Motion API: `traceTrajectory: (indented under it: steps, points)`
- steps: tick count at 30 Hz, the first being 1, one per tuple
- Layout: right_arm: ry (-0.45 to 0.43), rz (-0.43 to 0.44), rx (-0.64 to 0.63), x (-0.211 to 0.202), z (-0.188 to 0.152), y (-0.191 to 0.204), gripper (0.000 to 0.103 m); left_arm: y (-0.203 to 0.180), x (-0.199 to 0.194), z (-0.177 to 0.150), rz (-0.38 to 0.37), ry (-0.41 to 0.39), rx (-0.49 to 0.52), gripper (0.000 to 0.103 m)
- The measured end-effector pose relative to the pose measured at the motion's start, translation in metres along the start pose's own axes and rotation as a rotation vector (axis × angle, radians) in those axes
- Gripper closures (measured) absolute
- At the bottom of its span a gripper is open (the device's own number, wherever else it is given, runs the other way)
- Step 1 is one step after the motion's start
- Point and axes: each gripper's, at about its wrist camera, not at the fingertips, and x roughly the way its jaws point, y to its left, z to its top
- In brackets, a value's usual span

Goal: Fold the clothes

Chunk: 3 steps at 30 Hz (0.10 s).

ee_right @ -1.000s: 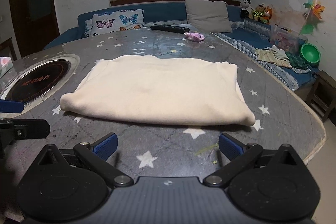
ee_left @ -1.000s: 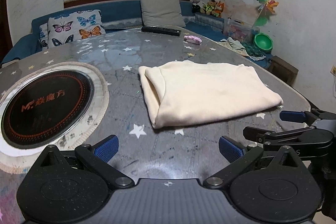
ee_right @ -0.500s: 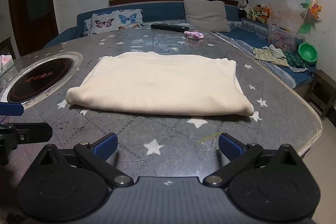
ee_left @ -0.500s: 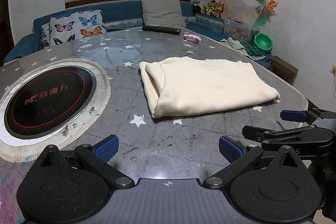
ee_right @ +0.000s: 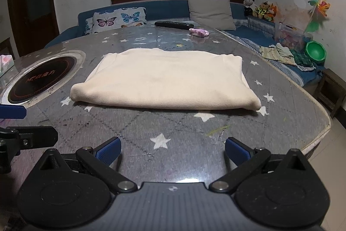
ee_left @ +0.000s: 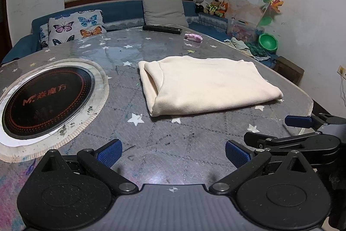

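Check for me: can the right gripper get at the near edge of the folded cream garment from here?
Probably yes: the right gripper is open and the table between it and the cream garment is bare.

Left gripper [ee_left: 173,151] jaws spread wide, empty, hovering low over the table [ee_left: 173,144] near its front edge, right gripper [ee_right: 172,149] likewise wide apart, empty, just beside it, above the same table edge
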Motion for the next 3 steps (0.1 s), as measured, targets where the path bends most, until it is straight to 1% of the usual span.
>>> traceTrajectory:
  steps: [3]
  points:
    - [0.0,0.0,0.002,-0.0005,0.0,0.0002,0.0,0.0001,0.0002,-0.0001,-0.003,0.005,0.0,0.0]
